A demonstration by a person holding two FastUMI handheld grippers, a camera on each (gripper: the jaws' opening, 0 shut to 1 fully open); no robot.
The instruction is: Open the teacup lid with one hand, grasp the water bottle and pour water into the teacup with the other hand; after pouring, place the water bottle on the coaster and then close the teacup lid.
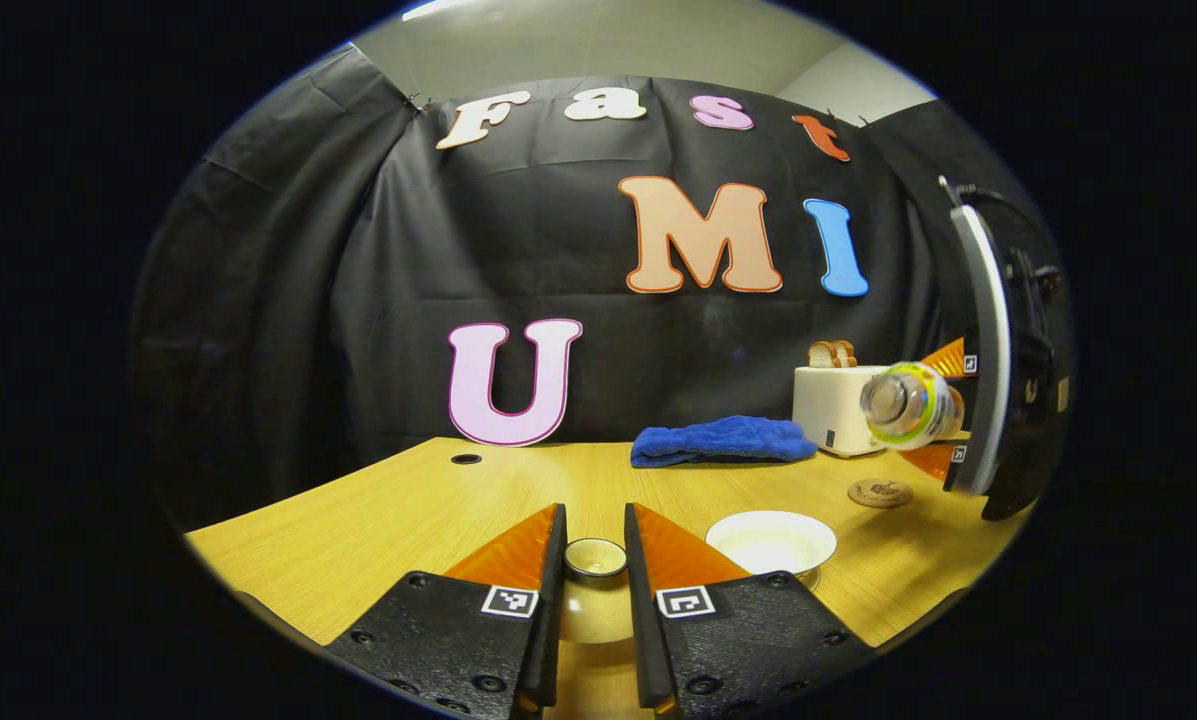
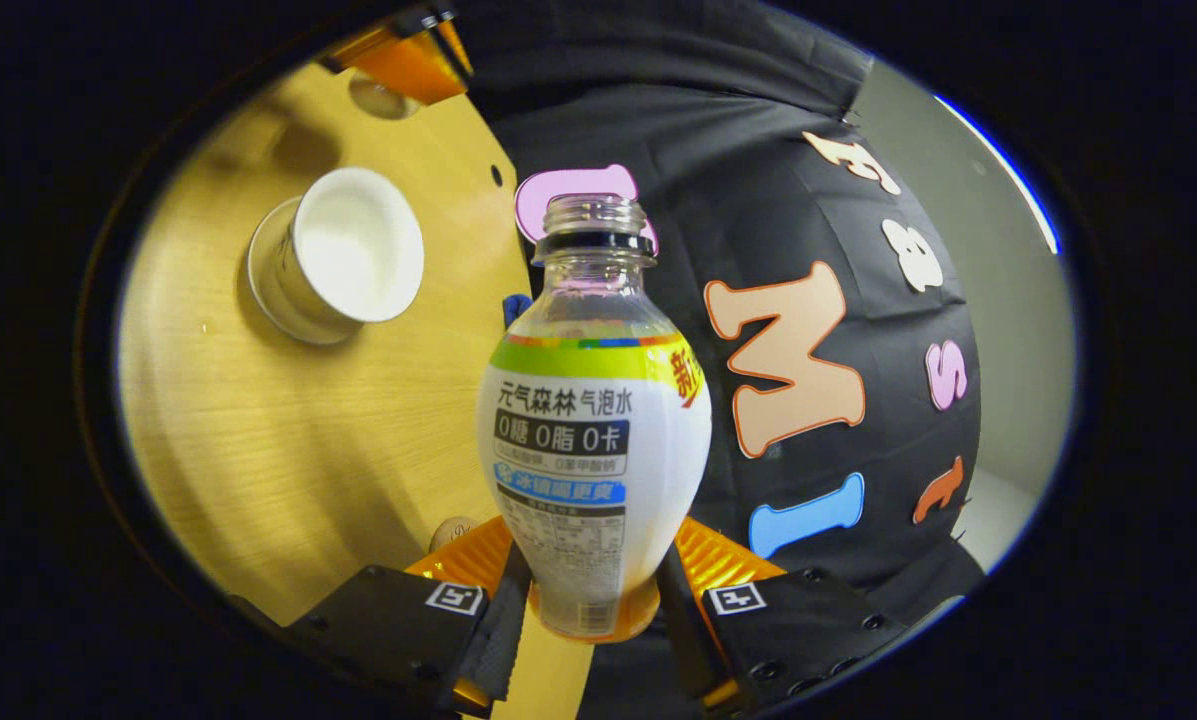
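Observation:
The teacup lid (image 1: 598,606), cream with a ringed knob, hangs over the table's front edge with my left gripper (image 1: 596,560) shut on the knob. The white teacup (image 1: 771,541) stands uncovered just to its right. Farther right, in the air, my right gripper (image 1: 944,410) is shut on the water bottle (image 1: 910,404), which lies tilted on its side with its capless mouth facing me. In the right gripper view the bottle (image 2: 594,440) sits between my right gripper's (image 2: 593,595) fingers. There the teacup (image 2: 338,255) is off to the left, and the left gripper (image 2: 408,55) holds the lid (image 2: 378,95).
A round brown coaster (image 1: 880,493) lies behind the teacup. A white toaster (image 1: 833,408) with bread and a folded blue cloth (image 1: 723,440) stand at the back of the wooden table (image 1: 408,510).

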